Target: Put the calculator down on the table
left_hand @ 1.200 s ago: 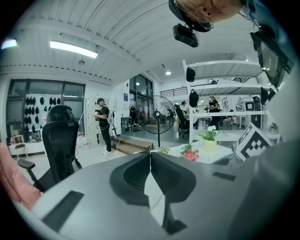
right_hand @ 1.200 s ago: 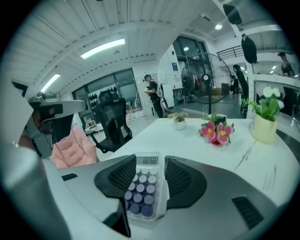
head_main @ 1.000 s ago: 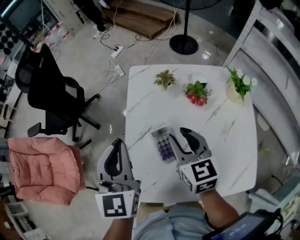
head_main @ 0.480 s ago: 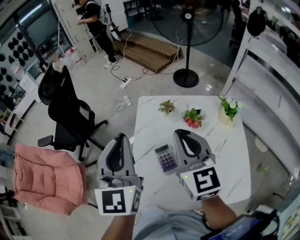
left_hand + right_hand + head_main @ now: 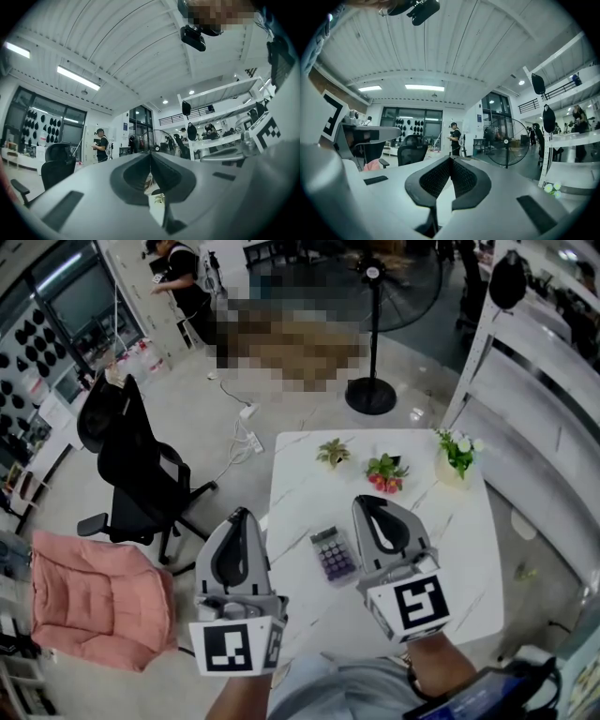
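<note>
In the head view, the grey calculator (image 5: 334,554) with purple keys lies flat on the white marble table (image 5: 450,549), left of the middle. Nothing touches it. My right gripper (image 5: 367,502) is raised above the table just right of the calculator, its jaws shut and empty. My left gripper (image 5: 241,513) is held up beyond the table's left edge, also shut with nothing in it. Both gripper views look level across the room: the left gripper (image 5: 150,155) and the right gripper (image 5: 450,160) each show their tips pressed together.
At the table's far edge stand a small green plant (image 5: 333,453), a red-flowered plant (image 5: 385,471) and a white vase of flowers (image 5: 457,457). A black office chair (image 5: 131,474) and a pink cushion (image 5: 94,601) are on the left. A floor fan (image 5: 372,343) stands beyond.
Both grippers have risen well above the table. The right gripper, open beside the calculator a second ago, has shut empty. The calculator stays on the table.
</note>
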A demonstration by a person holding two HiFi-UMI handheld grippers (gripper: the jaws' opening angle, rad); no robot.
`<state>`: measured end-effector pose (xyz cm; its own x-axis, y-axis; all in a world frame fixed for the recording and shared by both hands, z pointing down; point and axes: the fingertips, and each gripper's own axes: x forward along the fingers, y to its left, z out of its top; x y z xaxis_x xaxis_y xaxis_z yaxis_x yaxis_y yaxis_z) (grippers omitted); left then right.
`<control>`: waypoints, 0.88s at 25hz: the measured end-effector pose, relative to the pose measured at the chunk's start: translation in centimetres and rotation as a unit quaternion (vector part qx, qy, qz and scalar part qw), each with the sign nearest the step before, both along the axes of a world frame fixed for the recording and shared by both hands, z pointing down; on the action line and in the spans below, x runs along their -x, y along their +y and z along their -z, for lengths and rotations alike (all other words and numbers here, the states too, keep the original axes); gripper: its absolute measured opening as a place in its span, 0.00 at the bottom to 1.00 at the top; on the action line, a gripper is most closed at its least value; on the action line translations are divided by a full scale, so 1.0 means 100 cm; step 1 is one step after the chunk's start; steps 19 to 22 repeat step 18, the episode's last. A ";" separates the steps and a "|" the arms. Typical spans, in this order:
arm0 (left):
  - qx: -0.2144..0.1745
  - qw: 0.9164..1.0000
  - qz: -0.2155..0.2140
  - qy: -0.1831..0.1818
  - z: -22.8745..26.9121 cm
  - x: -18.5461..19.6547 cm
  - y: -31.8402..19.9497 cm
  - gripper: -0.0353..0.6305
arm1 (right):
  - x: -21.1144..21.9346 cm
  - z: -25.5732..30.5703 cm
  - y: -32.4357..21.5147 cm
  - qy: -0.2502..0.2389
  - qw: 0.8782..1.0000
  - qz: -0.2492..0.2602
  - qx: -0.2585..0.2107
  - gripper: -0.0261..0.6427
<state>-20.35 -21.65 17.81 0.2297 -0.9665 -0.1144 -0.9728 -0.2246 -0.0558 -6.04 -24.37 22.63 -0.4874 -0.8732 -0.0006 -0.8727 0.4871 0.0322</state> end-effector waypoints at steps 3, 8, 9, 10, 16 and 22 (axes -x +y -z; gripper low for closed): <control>-0.002 1.000 -0.001 -0.006 0.001 -0.003 0.000 0.07 | -0.003 0.002 -0.002 -0.001 1.000 -0.004 -0.002 0.06; -0.004 1.000 -0.001 -0.009 0.001 -0.003 0.002 0.07 | -0.006 0.004 -0.004 -0.001 1.000 -0.006 -0.005 0.06; -0.003 1.000 0.000 -0.008 0.001 -0.002 0.002 0.07 | -0.005 0.005 -0.004 0.000 1.000 -0.005 -0.005 0.06; -0.001 1.000 0.002 -0.007 0.001 0.000 0.002 0.07 | -0.004 0.006 -0.003 0.001 1.000 -0.004 -0.005 0.06; -0.002 1.000 0.000 -0.006 0.000 -0.001 0.001 0.07 | -0.001 0.002 -0.002 0.003 1.000 0.001 -0.003 0.06; -0.003 1.000 0.002 -0.009 -0.001 -0.001 0.001 0.07 | -0.002 0.002 -0.003 0.001 1.000 0.001 -0.004 0.06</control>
